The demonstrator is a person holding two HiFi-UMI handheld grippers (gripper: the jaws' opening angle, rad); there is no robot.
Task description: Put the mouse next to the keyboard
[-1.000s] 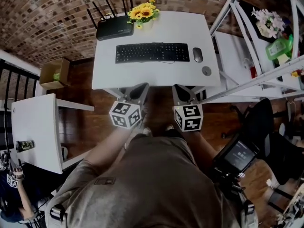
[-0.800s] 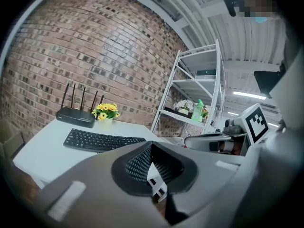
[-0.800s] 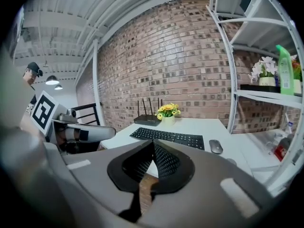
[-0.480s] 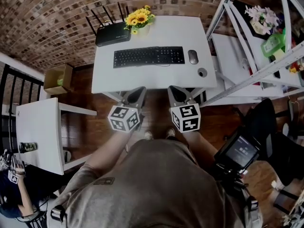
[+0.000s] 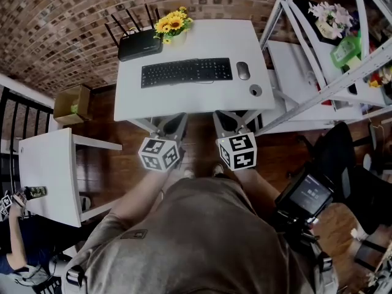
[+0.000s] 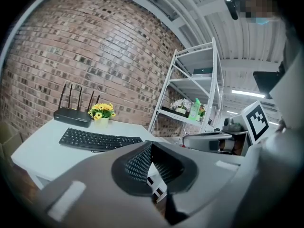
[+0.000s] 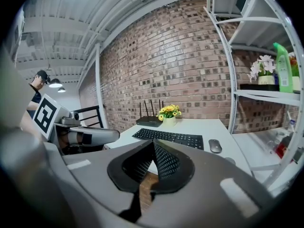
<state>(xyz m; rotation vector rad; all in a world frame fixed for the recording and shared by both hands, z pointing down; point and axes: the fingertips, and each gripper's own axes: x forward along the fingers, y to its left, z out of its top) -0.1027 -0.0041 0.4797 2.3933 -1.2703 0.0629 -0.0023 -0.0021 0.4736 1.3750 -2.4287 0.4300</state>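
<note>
Mouse (image 7: 214,146) beside keyboard (image 7: 168,137) shows from right gripper (image 7: 153,143), not left gripper (image 6: 151,144); fingers (image 7: 166,163) of both closed, empty.

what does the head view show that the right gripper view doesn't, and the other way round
Head view only: the cardboard box on the floor, the second white table and the person's torso. Right gripper view only: a ceiling lamp, and the right gripper shut, nothing between its jaws. Both: the keyboard, the mouse beside it, the router, the sunflowers and the brick wall.
</note>
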